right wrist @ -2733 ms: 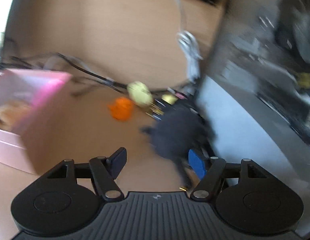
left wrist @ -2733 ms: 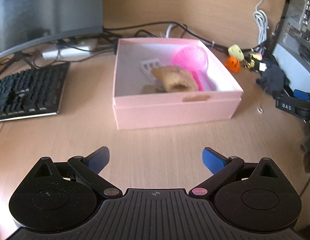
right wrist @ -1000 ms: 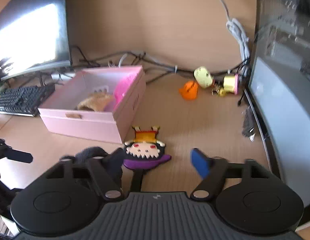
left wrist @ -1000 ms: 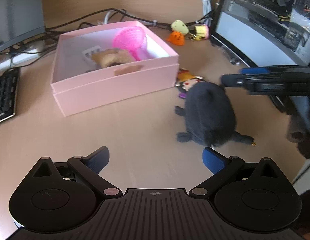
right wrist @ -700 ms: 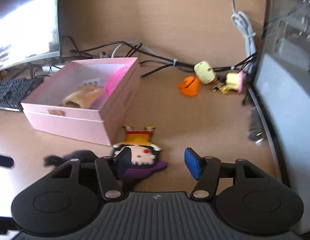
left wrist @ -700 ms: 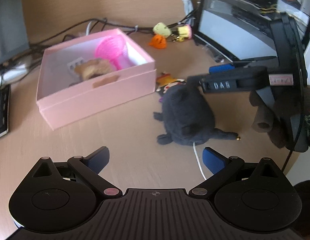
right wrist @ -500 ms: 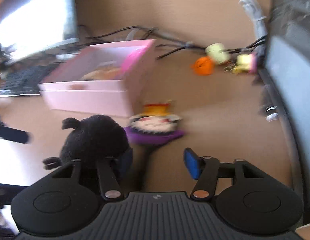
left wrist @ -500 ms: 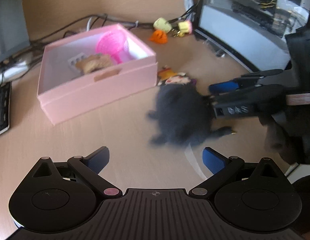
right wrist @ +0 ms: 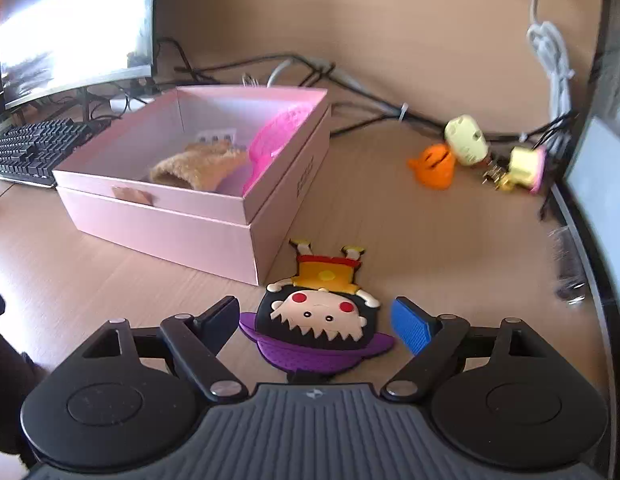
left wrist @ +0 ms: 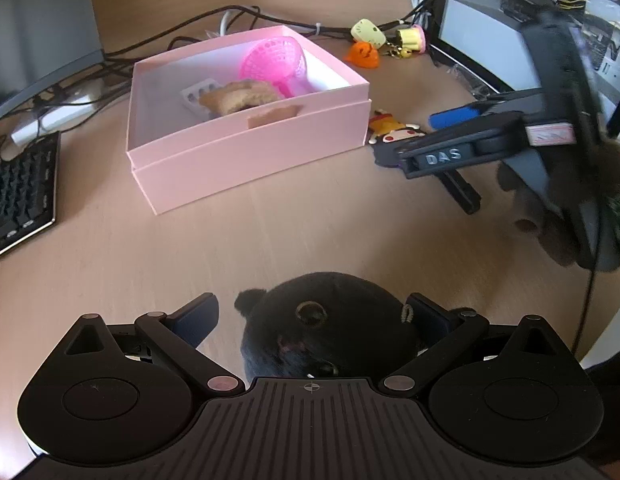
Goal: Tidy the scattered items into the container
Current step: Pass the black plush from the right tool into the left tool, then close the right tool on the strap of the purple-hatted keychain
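A black plush toy [left wrist: 330,324] lies on the desk between the fingers of my open left gripper [left wrist: 310,312]; its right side touches the right finger. My open right gripper [right wrist: 316,320] straddles a flat cartoon-figure charm [right wrist: 320,312] lying next to the corner of the pink box [right wrist: 181,216]. The right gripper also shows in the left wrist view [left wrist: 450,136], over the charm [left wrist: 394,130]. The pink box [left wrist: 245,152] holds a pink scoop [left wrist: 277,60], a tan plush piece [left wrist: 241,96] and a small white tray. An orange toy [right wrist: 434,166], a pale yellow toy [right wrist: 466,140] and a yellow-pink charm [right wrist: 524,170] lie behind.
A keyboard [left wrist: 17,188] lies at the left and a monitor [right wrist: 73,24] stands behind it. Cables [right wrist: 366,104] run along the back wall. A computer case [left wrist: 510,28] stands at the right desk edge.
The black plush, earlier further out on the desk by the right gripper, now sits between my left fingers. My right gripper has moved over the cartoon charm.
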Demonstrator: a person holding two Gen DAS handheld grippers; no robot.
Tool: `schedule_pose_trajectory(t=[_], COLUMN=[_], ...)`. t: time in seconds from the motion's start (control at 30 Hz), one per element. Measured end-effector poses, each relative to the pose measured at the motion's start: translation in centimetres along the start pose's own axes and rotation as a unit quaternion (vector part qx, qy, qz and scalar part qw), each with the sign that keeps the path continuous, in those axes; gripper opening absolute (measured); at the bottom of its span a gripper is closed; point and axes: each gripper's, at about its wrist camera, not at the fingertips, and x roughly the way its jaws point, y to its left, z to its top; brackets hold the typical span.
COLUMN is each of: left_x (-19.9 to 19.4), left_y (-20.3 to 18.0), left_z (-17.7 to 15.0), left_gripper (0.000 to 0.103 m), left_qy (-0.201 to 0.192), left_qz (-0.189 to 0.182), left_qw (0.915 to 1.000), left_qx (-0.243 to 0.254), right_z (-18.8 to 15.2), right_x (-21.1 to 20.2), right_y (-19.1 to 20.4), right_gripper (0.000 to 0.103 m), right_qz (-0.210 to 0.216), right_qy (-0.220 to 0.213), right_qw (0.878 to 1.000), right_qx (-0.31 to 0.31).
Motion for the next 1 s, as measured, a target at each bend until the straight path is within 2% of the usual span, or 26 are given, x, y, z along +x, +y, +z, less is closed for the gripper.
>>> schedule_pose_trajectory(t=[0.17, 0.33, 0.5, 0.57, 0.63, 0.67, 0.73, 0.8, 0.87, 0.93, 0.97, 1.0], left_x=[-0.7, -1.0, -1.4, -1.5, -1.6, -1.7, -2.1, -2.8, -3.2, -3.4, -3.3, -3.1], left_y=[0.4, 0.8, 0.5, 0.4, 0.4, 0.4, 0.7, 0.8, 0.6, 0.2, 0.0, -0.3], left_z=[-0.3, -0.5, -1.0, -1.3, -1.4, -1.5, -1.4, -1.4, -1.2, -1.2, -1.2, -1.1], left_gripper=[0.102, 0.102, 0.102, 0.102, 0.102, 0.102, 0.102, 0.102, 0.102, 0.102, 0.102, 0.102], left_qy=[-0.008, -0.014, -0.019, -0.020, -0.023, -0.024, -0.028, -0.038, -0.046, -0.054, -0.053, -0.045], left_qz=[-0.016, -0.038, -0.067, -0.070, -0.060, -0.052, -0.037, -0.029, -0.021, -0.012, -0.004, 0.008], left_qw=[0.9998, 0.9990, 0.9964, 0.9957, 0.9962, 0.9969, 0.9982, 0.9986, 0.9987, 0.9985, 0.9985, 0.9985], left_qx=[0.003, 0.018, 0.048, 0.058, 0.058, 0.055, 0.039, 0.023, 0.011, -0.002, -0.012, -0.029], right_z=[-1.7, -4.7, -7.6, -8.5, -8.9, -9.1, -8.9, -8.5, -8.1, -7.7, -7.5, -7.2], right_x=[-1.5, -4.8, -8.2, -9.1, -10.0, -10.7, -11.9, -11.7, -10.7, -9.7, -9.3, -8.8], right_y=[0.6, -0.5, -1.5, -1.4, -1.2, -1.3, -1.4, -0.7, -0.3, -0.3, -0.2, -0.1], right_gripper=[0.076, 0.075, 0.062, 0.057, 0.057, 0.057, 0.058, 0.058, 0.061, 0.069, 0.078, 0.081], right_qz=[0.002, -0.028, -0.113, -0.172, -0.226, -0.220, -0.171, -0.164, -0.135, -0.101, -0.096, -0.094], right_qy=[0.013, 0.021, 0.023, 0.025, 0.016, 0.005, -0.029, -0.039, -0.033, -0.031, -0.033, -0.033], right_qw=[1.000, 0.999, 0.992, 0.984, 0.973, 0.974, 0.982, 0.984, 0.990, 0.994, 0.995, 0.995], right_qx=[-0.021, 0.008, 0.041, 0.039, 0.039, 0.052, 0.079, 0.056, 0.034, 0.022, 0.016, 0.014])
